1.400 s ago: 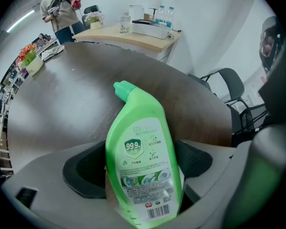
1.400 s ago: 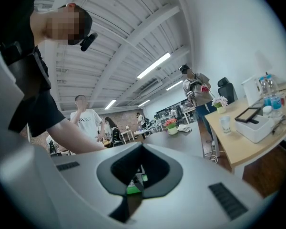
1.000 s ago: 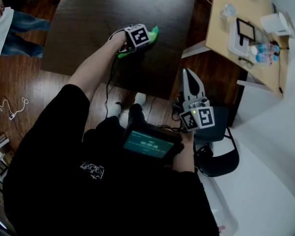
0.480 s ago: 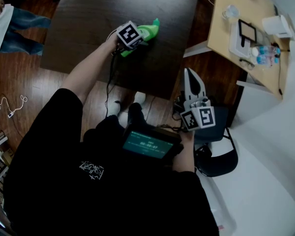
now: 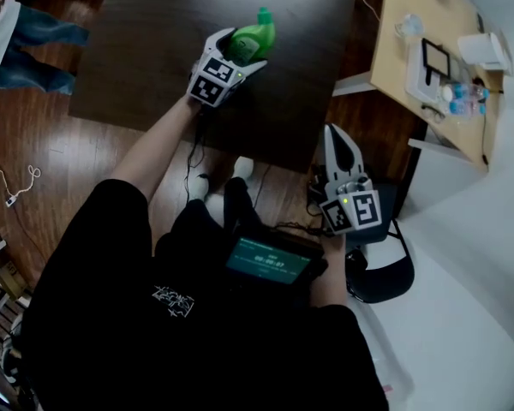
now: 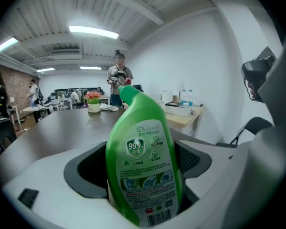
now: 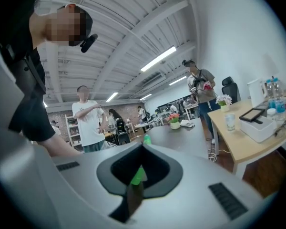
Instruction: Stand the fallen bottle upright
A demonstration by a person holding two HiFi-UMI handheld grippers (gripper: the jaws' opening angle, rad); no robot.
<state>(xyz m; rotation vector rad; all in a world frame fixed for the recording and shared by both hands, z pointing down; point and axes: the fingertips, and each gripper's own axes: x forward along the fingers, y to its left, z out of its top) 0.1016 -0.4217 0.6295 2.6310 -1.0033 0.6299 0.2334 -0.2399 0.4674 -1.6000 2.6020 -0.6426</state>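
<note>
A green cleaner bottle with a white label is held over the dark table, cap pointing away from me. My left gripper is shut on its lower body. In the left gripper view the bottle stands nearly upright between the grey pads, and its base is hidden. My right gripper hangs shut and empty off the table's near right corner. In the right gripper view the jaws meet, and the bottle's green shows through the slit below them.
A light wooden desk at the right carries a tablet, water bottles and a cup. A black chair sits under my right arm. A flower pot stands far down the table. People stand around.
The left gripper has swung the bottle from lying on its side to nearly upright, shifting a little farther over the table. The right gripper has barely moved.
</note>
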